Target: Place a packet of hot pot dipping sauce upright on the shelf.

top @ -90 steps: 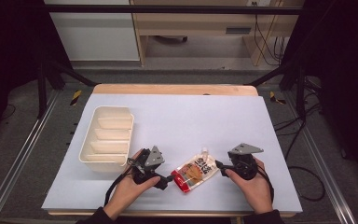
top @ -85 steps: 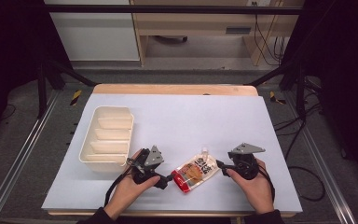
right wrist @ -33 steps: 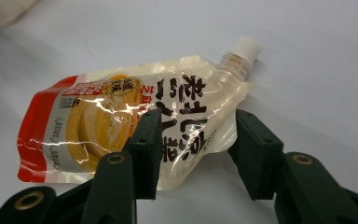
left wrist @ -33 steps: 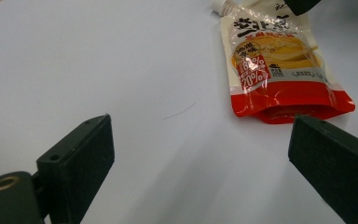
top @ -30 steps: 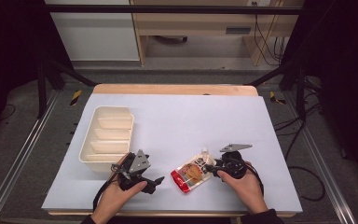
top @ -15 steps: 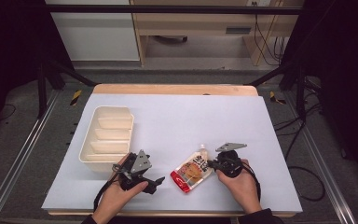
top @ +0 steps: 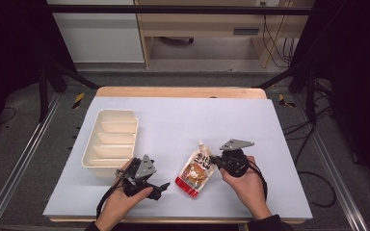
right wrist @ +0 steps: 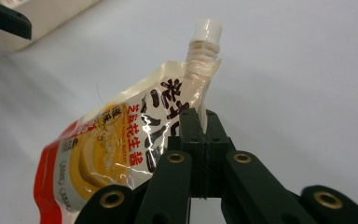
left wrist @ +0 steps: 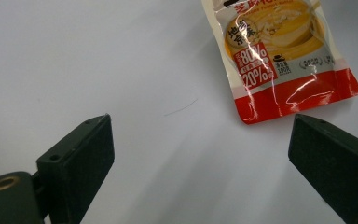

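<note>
Right claw [right wrist: 200, 128] clenched on the pouch [top: 196, 167] edge below its cap; left claw [left wrist: 200, 158] released — pale desk [top: 183, 120], dark room.

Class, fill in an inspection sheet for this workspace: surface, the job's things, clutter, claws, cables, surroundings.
Surface: pale tabletop, wooden strip along its far edge.
Job's things: spouted sauce pouch, white cap on, red bottom edge toward the person; cream divided tray at left, nothing in it.
Clutter: nothing seen.
Claws: right claw shut on the pouch's edge below the spout; left claw open, nothing between its jaws.
Cables: black cable trails from the left claw; more on the floor at right.
Surroundings: dark frame, wooden furniture behind.
</note>
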{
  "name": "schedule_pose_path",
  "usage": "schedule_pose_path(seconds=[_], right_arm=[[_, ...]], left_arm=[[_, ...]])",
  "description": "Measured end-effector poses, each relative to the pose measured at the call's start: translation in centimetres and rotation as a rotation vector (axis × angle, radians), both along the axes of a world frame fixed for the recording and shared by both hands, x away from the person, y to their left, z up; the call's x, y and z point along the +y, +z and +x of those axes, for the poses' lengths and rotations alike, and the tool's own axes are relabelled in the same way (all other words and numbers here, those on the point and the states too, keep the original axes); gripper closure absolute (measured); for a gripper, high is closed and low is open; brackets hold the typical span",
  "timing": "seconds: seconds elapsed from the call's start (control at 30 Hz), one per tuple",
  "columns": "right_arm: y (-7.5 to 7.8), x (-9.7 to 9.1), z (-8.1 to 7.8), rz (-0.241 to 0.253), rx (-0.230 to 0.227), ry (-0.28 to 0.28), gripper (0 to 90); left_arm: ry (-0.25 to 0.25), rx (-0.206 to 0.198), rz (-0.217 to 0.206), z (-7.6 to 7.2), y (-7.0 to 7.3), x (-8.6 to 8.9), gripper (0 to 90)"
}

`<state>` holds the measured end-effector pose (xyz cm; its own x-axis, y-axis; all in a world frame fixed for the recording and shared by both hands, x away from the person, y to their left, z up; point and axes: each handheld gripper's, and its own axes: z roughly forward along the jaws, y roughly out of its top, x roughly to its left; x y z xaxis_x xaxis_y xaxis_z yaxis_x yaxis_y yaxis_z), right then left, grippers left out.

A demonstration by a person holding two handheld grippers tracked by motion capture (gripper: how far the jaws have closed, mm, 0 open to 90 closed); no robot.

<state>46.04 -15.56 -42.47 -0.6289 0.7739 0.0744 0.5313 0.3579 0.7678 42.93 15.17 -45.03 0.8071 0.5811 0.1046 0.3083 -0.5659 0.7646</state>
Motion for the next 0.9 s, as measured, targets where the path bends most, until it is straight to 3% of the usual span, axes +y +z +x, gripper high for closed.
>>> schedule_pose_path(seconds=[0.33,0.5,0.67,0.9], right_arm=[[2.7,0.9,1.7,-0.017,-0.073,0.038,90.0],[3.8,2.4,2.4,-0.034,-0.105,0.066,90.0],[4.4,3.6,2.4,-0.058,-0.132,0.104,90.0],[4.9,4.5,1.7,-0.055,-0.156,0.159,90.0]], left_arm=[[0.006,0.004,-0.001,0.0,-0.1,-0.1,6.6],[0.007,0.011,0.001,0.0,-0.2,-0.1,6.6],[0.004,0.014,0.000,0.0,-0.2,-0.1,6.6],[0.009,0.009,-0.004,0.0,-0.1,0.1,6.6]])
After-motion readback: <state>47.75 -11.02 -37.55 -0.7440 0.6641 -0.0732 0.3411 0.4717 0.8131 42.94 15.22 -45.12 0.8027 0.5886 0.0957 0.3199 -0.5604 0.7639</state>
